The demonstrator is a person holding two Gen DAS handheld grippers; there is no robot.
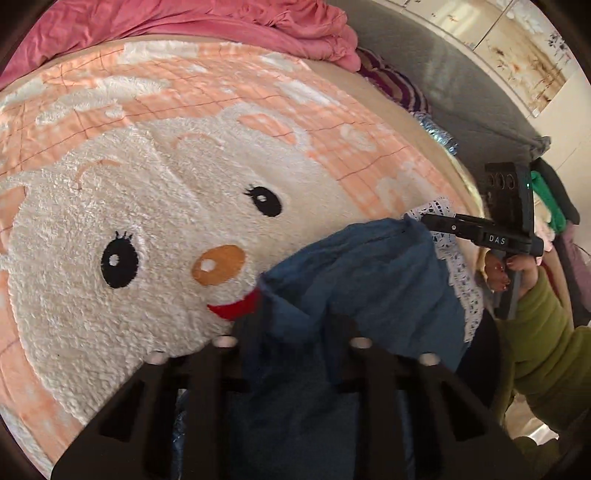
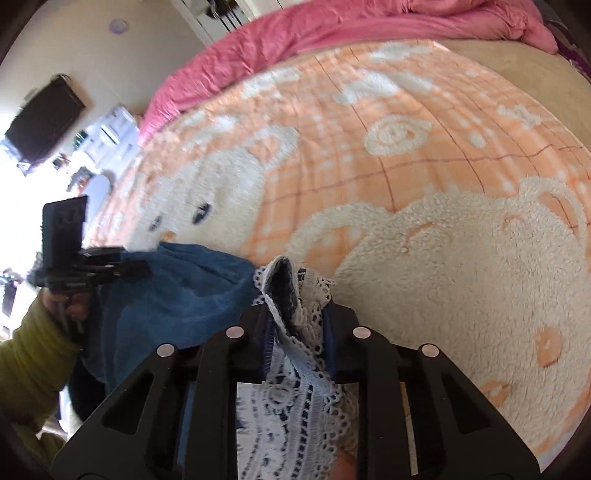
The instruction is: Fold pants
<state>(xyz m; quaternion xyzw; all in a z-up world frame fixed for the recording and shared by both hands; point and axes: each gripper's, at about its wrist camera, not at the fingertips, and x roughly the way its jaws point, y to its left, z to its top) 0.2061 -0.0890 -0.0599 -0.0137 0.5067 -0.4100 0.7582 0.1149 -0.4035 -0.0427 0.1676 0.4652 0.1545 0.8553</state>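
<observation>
The blue pants (image 1: 365,280) with white lace trim (image 1: 456,266) hang between my two grippers above the bed. My left gripper (image 1: 293,321) is shut on the blue cloth. My right gripper (image 2: 295,314) is shut on the lace-trimmed edge (image 2: 295,295). In the left wrist view the right gripper (image 1: 428,221) pinches the pants' far top corner. In the right wrist view the left gripper (image 2: 144,271) pinches the blue cloth (image 2: 184,288) at the left. The lower part of the pants is hidden behind the grippers.
An orange and white fleece blanket (image 1: 184,184) with a bear face covers the bed (image 2: 406,166). A pink quilt (image 1: 221,26) is bunched at its far edge (image 2: 295,40). Clothes are piled at the right (image 1: 550,206). A dark screen (image 2: 44,122) hangs on the wall.
</observation>
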